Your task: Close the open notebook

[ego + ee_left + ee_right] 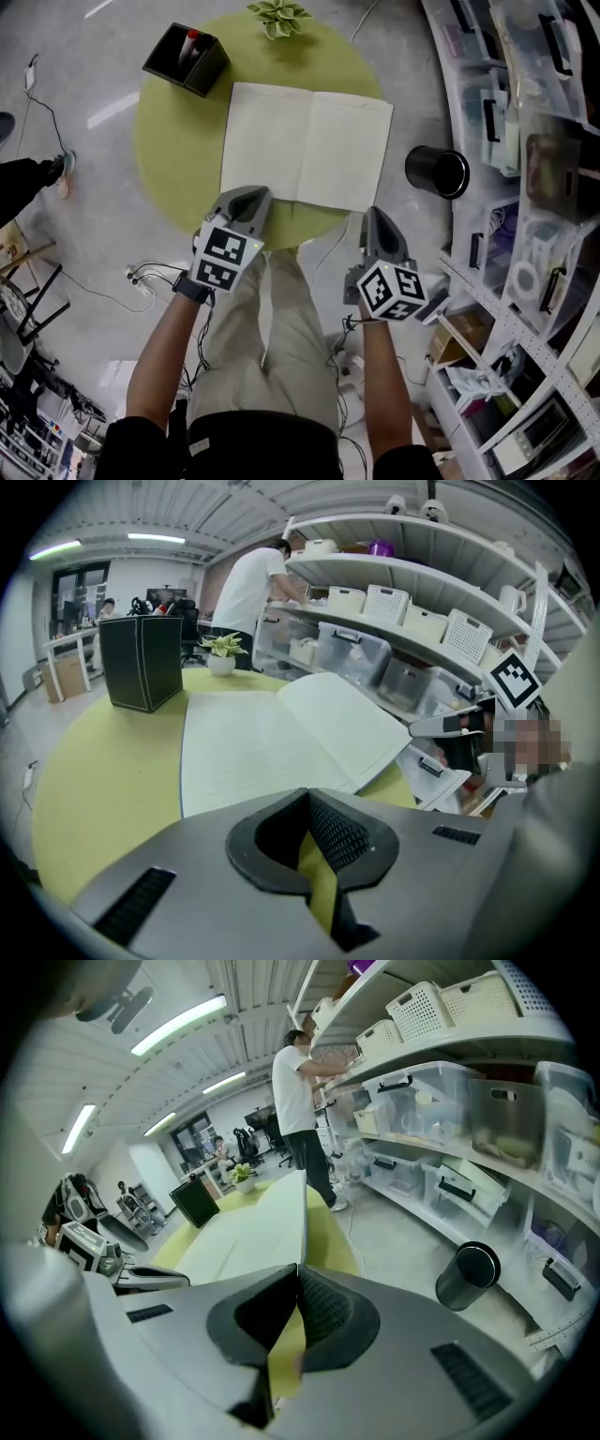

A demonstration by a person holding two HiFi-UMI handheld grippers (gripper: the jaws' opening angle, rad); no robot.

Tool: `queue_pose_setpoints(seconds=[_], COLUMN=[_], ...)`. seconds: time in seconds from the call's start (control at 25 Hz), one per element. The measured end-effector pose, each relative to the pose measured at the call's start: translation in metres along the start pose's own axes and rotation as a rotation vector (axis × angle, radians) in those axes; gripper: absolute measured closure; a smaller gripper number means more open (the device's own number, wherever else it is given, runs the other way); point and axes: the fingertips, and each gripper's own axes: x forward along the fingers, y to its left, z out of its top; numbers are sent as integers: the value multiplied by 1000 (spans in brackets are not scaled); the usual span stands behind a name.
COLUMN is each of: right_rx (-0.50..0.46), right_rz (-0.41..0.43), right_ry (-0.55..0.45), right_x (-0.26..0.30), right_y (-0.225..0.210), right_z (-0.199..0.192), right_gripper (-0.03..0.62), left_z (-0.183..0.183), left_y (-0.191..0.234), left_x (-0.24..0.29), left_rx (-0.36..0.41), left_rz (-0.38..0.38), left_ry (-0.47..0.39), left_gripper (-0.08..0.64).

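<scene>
- Our right gripper (371, 214) has its jaws pressed together at the near right corner of the notebook (307, 142). In the right gripper view the page edge runs straight into the tips, so we judge the corner is pinched.
- Our left gripper (251, 196) is also closed, with nothing between its jaws. It rests at the near edge of the left page.
- The notebook lies open and flat on the round green table (173, 150), spine running near to far.
- For the closing fold, we would lift the right corner in an arc over the spine towards the left. We would keep the pinch light, so the page does not crease or tear.
- The left gripper should press the left page down so the book does not slide. It must clear out before the right half lands.
- Further out, a black box (186, 58) and a small plant (278, 16) stand at the far side, well apart from the fold's path.
</scene>
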Motion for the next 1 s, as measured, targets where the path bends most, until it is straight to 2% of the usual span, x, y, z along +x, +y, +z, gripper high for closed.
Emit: queue_pose_setpoints(seconds=[0.28, 0.44, 0.6, 0.8, 1.0], right_rx=[19, -44, -46, -153, -160], right_rz=[10, -22, -19, -51, -47], right_ry=[-9, -4, -19, -37, -34], right_x=[0, -9, -10, -21, -23], right_y=[5, 3, 16, 23, 33], right_z=[0, 6, 11, 19, 24], right_gripper=[588, 588, 588, 588, 588], left_z=[0, 0, 0, -2, -3], left_y=[5, -3, 5, -1, 2], left_x=[-1, 3, -1, 1, 0], left_rx=[16, -18, -26, -25, -36], left_rz=[14, -16, -17, -8, -10], left_ry=[0, 2, 17, 6, 15], left_gripper=[543, 543, 543, 543, 543])
